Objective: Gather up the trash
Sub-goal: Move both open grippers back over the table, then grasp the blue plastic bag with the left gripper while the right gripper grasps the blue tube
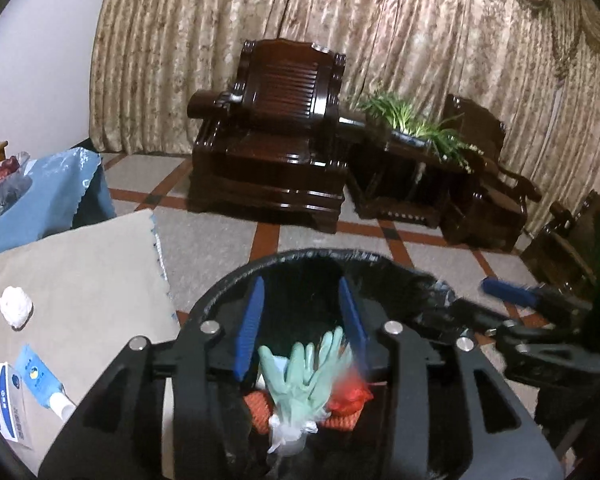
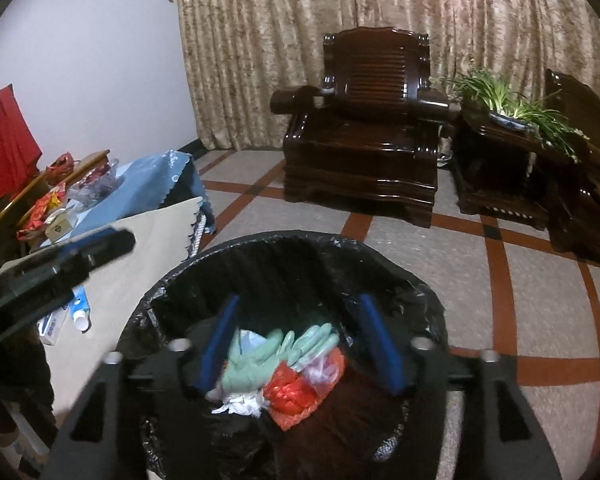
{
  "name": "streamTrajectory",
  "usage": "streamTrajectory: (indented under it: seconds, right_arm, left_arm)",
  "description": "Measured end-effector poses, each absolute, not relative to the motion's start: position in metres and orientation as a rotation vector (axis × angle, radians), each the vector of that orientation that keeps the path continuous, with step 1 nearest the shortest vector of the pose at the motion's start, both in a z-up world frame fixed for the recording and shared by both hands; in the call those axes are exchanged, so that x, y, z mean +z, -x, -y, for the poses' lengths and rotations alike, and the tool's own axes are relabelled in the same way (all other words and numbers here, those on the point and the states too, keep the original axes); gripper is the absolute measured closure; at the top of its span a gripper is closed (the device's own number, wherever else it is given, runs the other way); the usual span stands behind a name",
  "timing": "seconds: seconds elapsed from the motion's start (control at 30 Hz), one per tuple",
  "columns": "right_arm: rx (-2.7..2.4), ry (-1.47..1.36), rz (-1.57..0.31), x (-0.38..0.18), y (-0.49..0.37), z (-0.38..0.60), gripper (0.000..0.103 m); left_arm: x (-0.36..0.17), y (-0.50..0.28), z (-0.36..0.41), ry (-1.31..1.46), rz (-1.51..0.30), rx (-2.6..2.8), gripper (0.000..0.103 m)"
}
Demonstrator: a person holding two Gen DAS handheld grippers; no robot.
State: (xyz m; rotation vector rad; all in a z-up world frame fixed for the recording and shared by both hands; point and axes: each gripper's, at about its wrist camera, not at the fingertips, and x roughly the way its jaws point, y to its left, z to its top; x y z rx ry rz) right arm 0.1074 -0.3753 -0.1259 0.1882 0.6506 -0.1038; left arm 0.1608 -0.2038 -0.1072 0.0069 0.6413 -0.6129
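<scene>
Black plastic lines the trash bin (image 2: 288, 248), and both grippers hang right over its mouth. Inside lie pale green gloves (image 2: 260, 356), a red bag (image 2: 292, 392) and some white crumpled paper (image 2: 240, 402). So part of the job looks done: that trash is already in the bin.

The left gripper (image 1: 302, 328) has its blue jaws apart, and nothing is pinched between them. The gloves and a red blur show in the gap, but they seem to be down in the bin, not held. The right gripper (image 2: 300, 340) has its jaws wide apart too, with nothing in them. In the right view the left gripper shows at about 9 o'clock.

Some trash looks left on the table (image 1: 100, 272). In the left view, a white paper ball (image 1: 16, 306) sits at about 9 o'clock. A blue and white tube (image 1: 44, 380) lies at about 8 o'clock, just beside a white box (image 1: 8, 404). I think these still need picking up. I cannot tell if the things on the blue cloth (image 2: 156, 180) farther back are trash.
</scene>
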Motion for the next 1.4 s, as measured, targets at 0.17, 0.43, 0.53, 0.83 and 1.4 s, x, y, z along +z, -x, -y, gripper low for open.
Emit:
streamTrajectory:
  seconds: [0.17, 0.43, 0.53, 0.83, 1.4]
  right_arm:
    - [-0.106, -0.190, -0.636, -0.117, -0.106, 0.368, 0.006]
    - [-0.051, -0.182, -0.621, -0.108, -0.112, 0.338, 0.006]
    - [-0.016, -0.166, -0.612, -0.104, -0.116, 0.320, 0.006]
    - [0.143, -0.143, -0.590, -0.101, -0.140, 0.251, 0.006]
    - [0.394, -0.022, -0.628, -0.148, -0.197, 0.099, 0.006]
  left_arm:
    - [-0.111, -0.158, 0.185, -0.003, -0.640, -0.582, 0.032]
    - [-0.107, -0.148, 0.128, 0.005, -0.616, -0.467, 0.013]
    - [-0.105, -0.146, 0.095, 0.012, -0.608, -0.402, 0.013]
    - [-0.101, -0.130, 0.005, 0.030, -0.590, -0.195, 0.013]
    - [-0.143, -0.123, -0.157, 0.065, -0.660, 0.141, 0.013]
